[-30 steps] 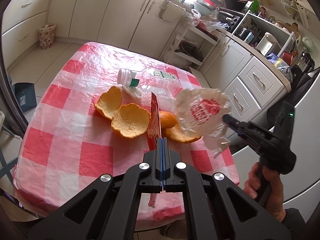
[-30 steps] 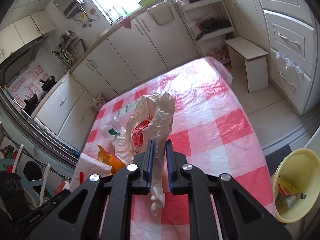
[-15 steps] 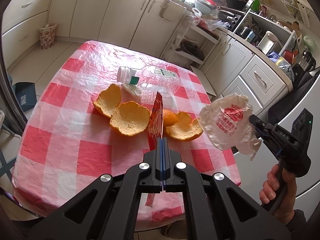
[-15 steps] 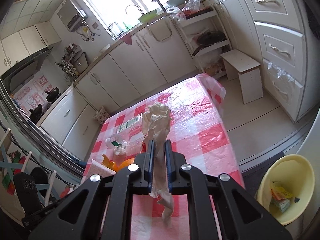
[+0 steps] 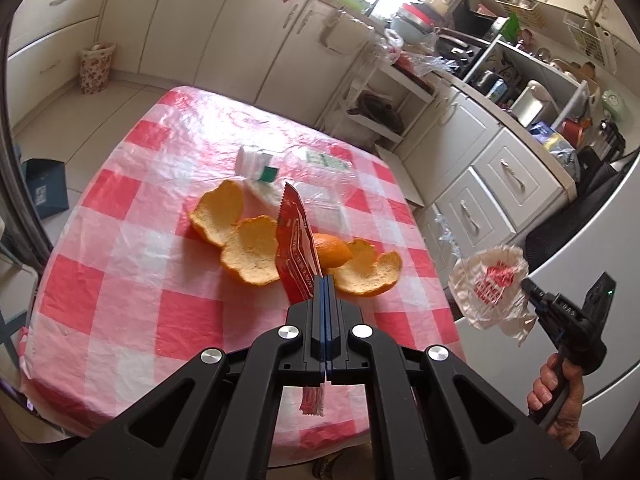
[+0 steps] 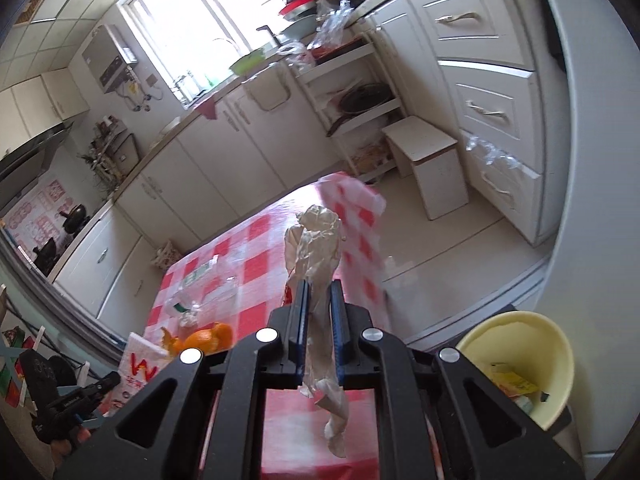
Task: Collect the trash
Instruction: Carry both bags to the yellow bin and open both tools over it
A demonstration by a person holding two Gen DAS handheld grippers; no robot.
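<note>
Between shut jaws, red wrapper [image 5: 297,240] upright, edge-on.

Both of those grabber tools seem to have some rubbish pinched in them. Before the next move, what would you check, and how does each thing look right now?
1. Right gripper jaws pinch the crumpled plastic bag: ok.
2. Left gripper jaws clamp the red sachet: ok.
3. Yellow bin open and in sight, some rubbish already inside: ok.
4. Bag directly over the bin: not ok, it hangs beside it.
5. Table cleared: not ok, orange peels and a clear bottle remain.
</note>
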